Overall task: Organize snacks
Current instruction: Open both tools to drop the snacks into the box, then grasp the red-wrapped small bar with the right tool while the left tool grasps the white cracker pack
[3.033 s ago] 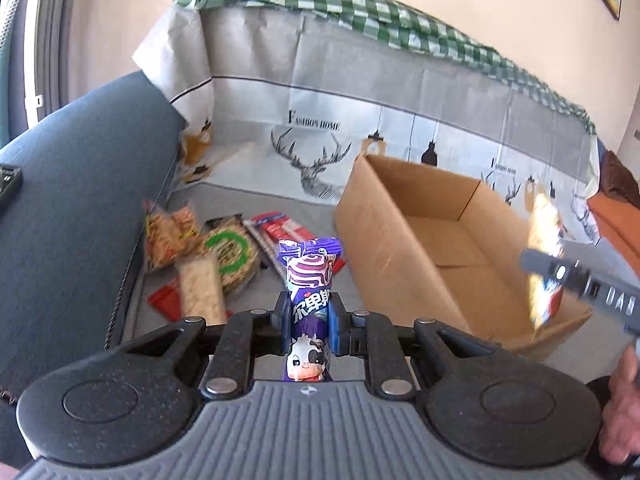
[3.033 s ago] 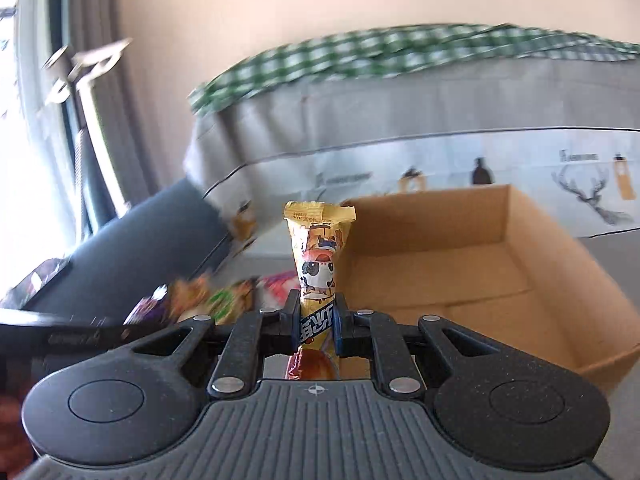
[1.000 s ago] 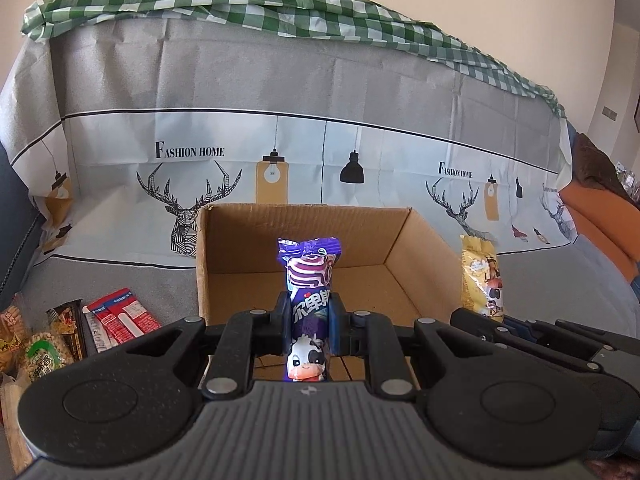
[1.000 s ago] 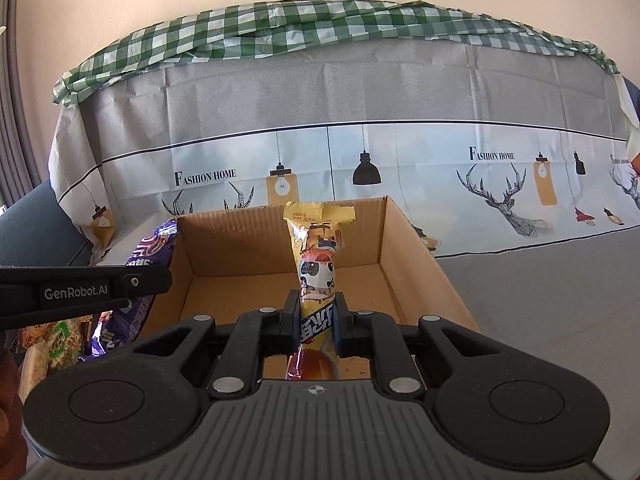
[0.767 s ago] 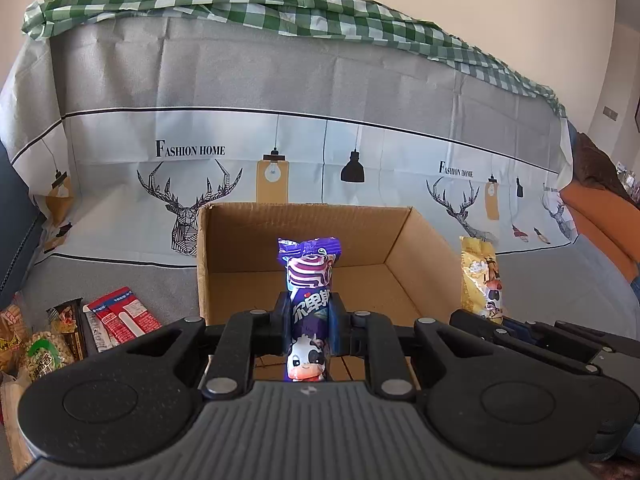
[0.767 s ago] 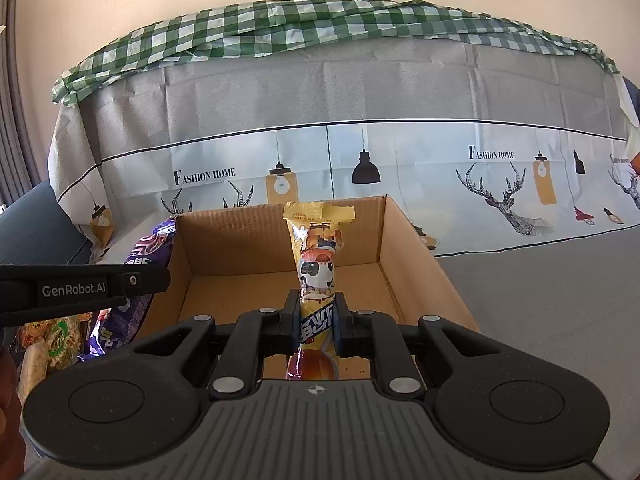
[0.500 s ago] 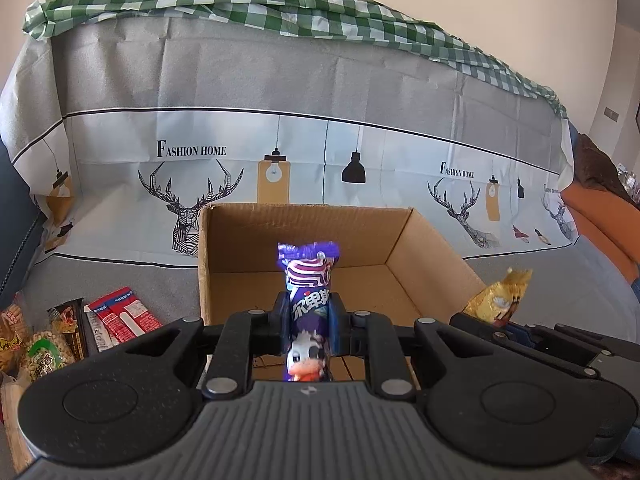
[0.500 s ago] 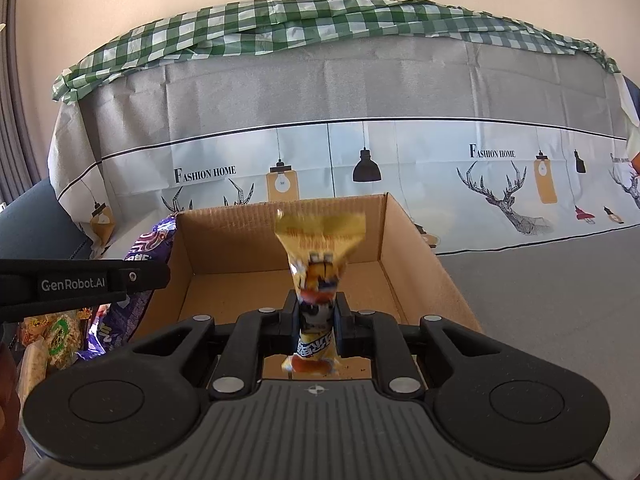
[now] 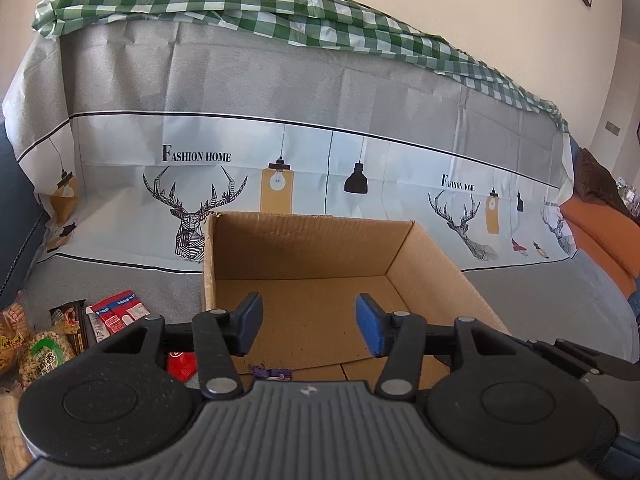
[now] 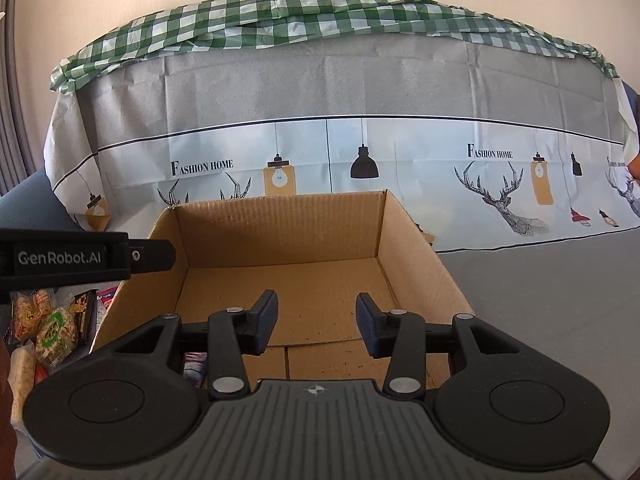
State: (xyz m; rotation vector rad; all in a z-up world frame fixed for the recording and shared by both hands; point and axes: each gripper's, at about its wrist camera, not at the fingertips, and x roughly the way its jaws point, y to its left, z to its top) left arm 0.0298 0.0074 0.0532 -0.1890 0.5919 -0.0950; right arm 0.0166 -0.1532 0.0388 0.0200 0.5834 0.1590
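Both packets just released: left gripper [image 9: 308,326] and right gripper [image 10: 316,326] gaping empty above cardboard box [image 9: 424,246]; purple packet [image 9: 270,372] inside; loose snacks [image 9: 44,356] left of box pending

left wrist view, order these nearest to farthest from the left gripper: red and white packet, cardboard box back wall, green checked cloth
From the left gripper, which hangs open over the box:
1. cardboard box back wall, straight ahead past the fingers.
2. red and white packet, off to the left on the grey cover; close to call against the wall.
3. green checked cloth, farthest, draped along the top of the covered backrest.
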